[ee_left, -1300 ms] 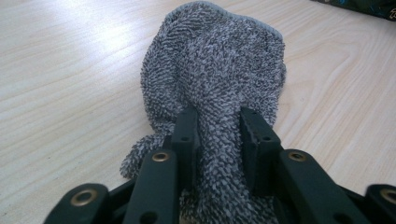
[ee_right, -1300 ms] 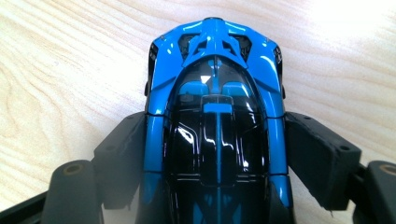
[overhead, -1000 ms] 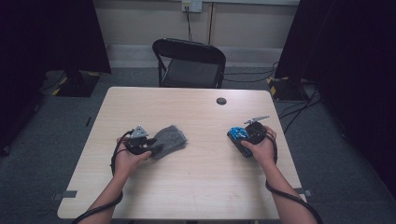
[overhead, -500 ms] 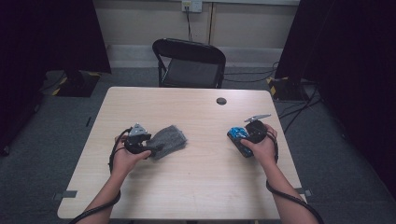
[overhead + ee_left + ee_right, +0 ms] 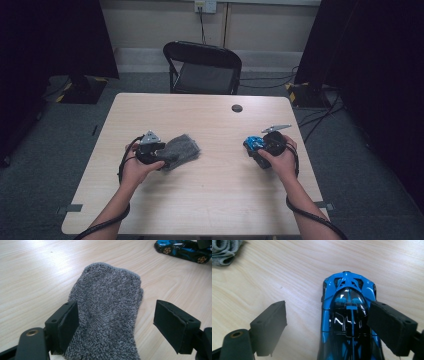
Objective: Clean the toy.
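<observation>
Near the table's [image 5: 210, 195] left edge my left gripper [image 5: 116, 320] has just been opening over the sock [image 5: 110, 312]; near its right edge my right gripper [image 5: 327, 325], also opening, seems barely off the toy car [image 5: 348, 315].

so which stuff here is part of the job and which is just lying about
In the job:
- grey sock, lying between the open jaws of the left gripper, which have just been opening
- blue toy car, between the open jaws of the right gripper, which have just been opening

Lying about:
- black chair behind the table
- round black cap in the tabletop
</observation>
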The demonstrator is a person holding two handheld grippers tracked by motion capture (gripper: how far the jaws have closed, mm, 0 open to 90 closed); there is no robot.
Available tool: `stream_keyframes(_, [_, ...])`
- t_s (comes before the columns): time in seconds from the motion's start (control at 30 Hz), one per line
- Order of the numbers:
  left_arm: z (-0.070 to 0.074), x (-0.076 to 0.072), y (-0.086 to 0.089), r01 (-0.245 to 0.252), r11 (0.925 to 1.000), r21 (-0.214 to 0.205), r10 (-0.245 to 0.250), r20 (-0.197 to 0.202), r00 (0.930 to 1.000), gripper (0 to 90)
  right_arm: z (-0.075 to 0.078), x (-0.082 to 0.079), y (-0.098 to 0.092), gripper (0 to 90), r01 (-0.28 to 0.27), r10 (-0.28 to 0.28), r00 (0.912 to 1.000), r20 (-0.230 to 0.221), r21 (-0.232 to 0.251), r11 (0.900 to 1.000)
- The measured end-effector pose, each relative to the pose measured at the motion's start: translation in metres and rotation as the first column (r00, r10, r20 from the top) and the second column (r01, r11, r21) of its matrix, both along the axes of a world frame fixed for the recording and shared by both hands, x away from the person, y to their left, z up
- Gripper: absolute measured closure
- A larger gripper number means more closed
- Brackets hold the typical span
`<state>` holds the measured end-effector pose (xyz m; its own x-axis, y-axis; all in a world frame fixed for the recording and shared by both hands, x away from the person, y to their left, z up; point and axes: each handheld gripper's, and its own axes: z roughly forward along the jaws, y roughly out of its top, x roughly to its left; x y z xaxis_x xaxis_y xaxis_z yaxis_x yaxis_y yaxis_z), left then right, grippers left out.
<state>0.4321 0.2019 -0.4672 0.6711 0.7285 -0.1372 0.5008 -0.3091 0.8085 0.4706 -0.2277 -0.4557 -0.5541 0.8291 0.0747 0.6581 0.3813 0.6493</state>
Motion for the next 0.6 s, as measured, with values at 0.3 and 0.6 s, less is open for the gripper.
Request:
stream_keyframes(0.3, [0.005, -0.004, -0.002, 0.029, 0.9993, -0.026, -0.029, -0.018, 0.9994, 16.1, 0.007, -0.007, 0.001, 15.0, -0.01, 0.009, 0.9996, 0.028, 0.036, 0.9993])
stream_keyframes(0.6, [0.006, -0.01, -0.01, 0.071, 0.9967, -0.04, -0.072, -0.021, 0.9971, 16.1, 0.006, -0.017, 0.004, 15.2, -0.047, 0.046, 0.9984, 0.032, 0.038, 0.9982])
